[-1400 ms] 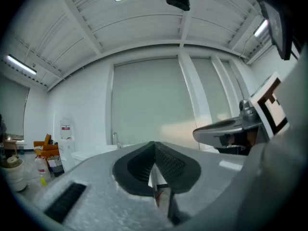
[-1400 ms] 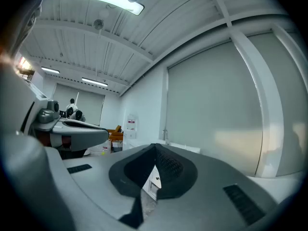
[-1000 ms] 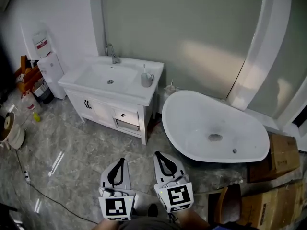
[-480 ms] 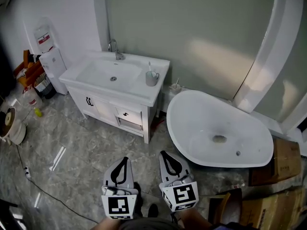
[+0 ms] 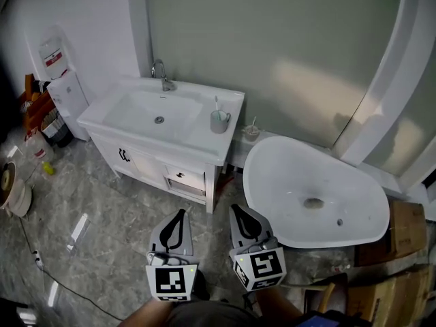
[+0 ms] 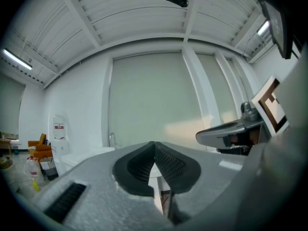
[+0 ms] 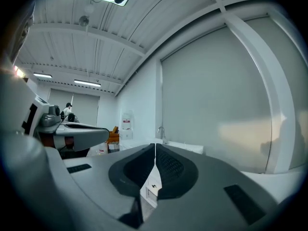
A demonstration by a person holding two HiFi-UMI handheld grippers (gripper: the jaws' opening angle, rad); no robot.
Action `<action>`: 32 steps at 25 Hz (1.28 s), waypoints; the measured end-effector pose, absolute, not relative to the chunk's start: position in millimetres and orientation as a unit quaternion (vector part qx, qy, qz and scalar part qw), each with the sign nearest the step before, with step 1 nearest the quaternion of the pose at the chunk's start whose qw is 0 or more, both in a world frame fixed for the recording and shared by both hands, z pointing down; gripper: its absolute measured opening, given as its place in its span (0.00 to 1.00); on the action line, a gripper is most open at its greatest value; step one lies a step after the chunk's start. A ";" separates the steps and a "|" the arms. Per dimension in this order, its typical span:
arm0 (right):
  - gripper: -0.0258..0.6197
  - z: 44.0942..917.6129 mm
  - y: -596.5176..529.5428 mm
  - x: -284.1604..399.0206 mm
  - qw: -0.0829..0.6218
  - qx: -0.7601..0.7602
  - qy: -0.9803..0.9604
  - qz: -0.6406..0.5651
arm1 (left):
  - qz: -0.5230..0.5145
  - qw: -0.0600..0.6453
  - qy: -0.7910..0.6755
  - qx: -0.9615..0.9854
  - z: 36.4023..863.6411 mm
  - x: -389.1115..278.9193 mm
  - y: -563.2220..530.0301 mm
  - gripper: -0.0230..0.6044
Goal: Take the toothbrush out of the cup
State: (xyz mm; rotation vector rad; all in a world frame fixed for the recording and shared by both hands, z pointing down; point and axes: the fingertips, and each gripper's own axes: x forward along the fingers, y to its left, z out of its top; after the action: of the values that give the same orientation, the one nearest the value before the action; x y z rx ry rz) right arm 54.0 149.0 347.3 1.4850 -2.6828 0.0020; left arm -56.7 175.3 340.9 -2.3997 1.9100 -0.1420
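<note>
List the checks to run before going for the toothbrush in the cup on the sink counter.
1. Toothbrush stands in the cup: ok.
2. Cup upright on the sink counter, near its right end: ok.
3. Right gripper ready to grasp: not ok, fingers together, nothing between them.
4. Left gripper empty: ok, fingers together on nothing.
5. Grippers near the cup: not ok, both hang over the floor, well short of the counter.
6. Which end of the toothbrush points up: cannot tell, too small.
</note>
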 end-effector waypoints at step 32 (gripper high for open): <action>0.06 369.7 -22.1 -10.3 0.057 0.519 -0.853 0.008 | -0.051 0.003 0.593 -0.804 371.3 -123.8 1.9 0.06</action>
State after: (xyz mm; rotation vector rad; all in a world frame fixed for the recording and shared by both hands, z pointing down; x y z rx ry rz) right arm -10.3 -22.1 369.7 1.5748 -2.5850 0.0243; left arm -123.8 1.9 371.3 -2.5207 1.8591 -0.1605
